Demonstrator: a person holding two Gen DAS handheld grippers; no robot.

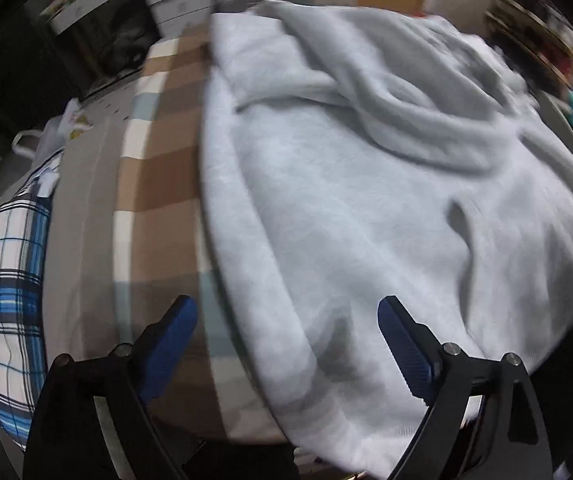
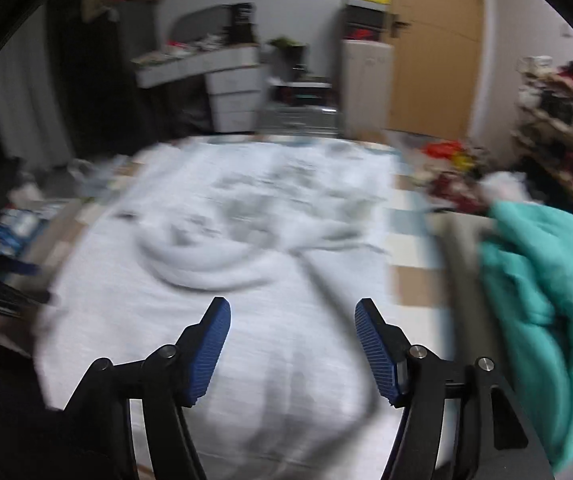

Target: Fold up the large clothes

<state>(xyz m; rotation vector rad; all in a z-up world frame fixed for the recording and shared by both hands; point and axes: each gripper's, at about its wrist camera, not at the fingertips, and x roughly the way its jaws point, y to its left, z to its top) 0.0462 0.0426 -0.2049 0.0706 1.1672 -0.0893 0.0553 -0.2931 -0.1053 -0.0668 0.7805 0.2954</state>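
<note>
Bed [image 1: 158, 184], pale hoodie [image 1: 366, 220]; both hand-held grippers [image 1: 286, 312] agape, empty

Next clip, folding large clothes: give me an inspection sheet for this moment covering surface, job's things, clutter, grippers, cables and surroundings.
Surface: bed with a brown, cream and pale blue checked cover.
Job's things: pale grey hoodie spread on the cover, hood bunched near its far end; not yet folded.
Clutter: teal garment at the right edge; blue plaid cloth at the left edge.
Grippers: left hand-held gripper open above the hoodie's near hem, nothing between its pads; right hand-held gripper open over the hoodie, empty.
Cables: nothing seen.
Surroundings: white drawer unit, wooden door, crowded shelf; right view blurred.
</note>
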